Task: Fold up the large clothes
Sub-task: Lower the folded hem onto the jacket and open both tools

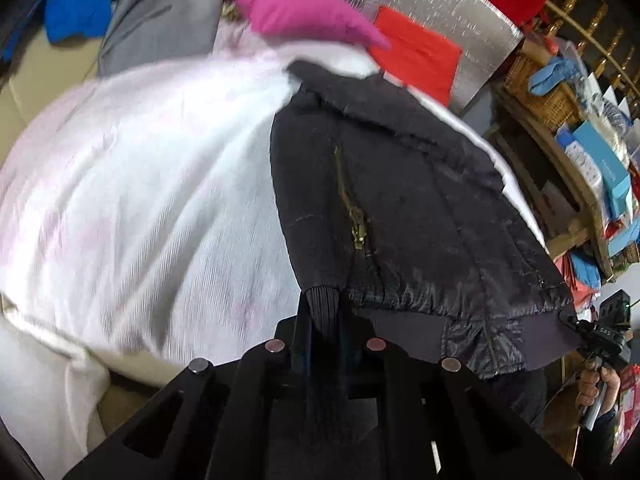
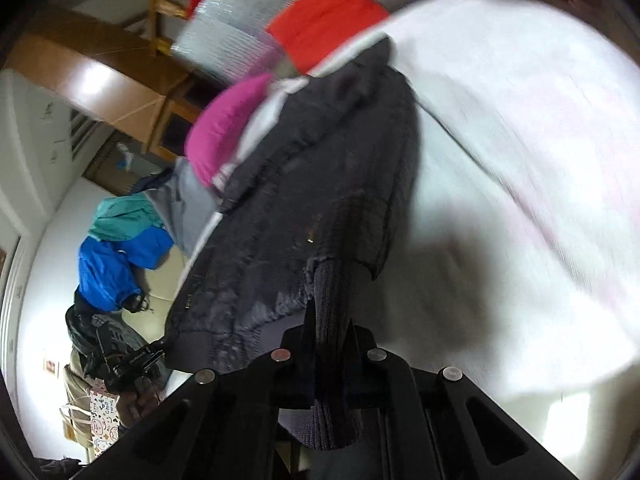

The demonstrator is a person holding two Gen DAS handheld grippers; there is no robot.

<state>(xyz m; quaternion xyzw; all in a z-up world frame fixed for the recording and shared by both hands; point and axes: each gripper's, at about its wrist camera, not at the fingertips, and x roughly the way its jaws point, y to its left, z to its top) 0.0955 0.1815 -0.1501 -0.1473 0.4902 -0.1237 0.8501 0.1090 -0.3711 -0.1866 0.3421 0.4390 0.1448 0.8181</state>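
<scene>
A black padded jacket (image 1: 416, 208) with a brass zipper lies on a white and pale pink bedspread (image 1: 152, 184). My left gripper (image 1: 323, 312) is shut on a ribbed knit cuff (image 1: 322, 304) at the jacket's lower left corner. My right gripper (image 2: 329, 324) is shut on the other ribbed cuff (image 2: 326, 292) of the same jacket (image 2: 304, 184). Each gripper appears in the other's view, at the jacket's hem: the right one (image 1: 600, 336) and the left one (image 2: 128, 356).
A magenta cushion (image 1: 304, 12), a red cloth (image 1: 420, 56), a grey garment (image 1: 160, 20) and blue and teal clothes (image 1: 76, 8) lie at the far side. Cluttered wooden shelves (image 1: 576, 148) stand at the right. A silver foil panel (image 1: 452, 4) stands behind.
</scene>
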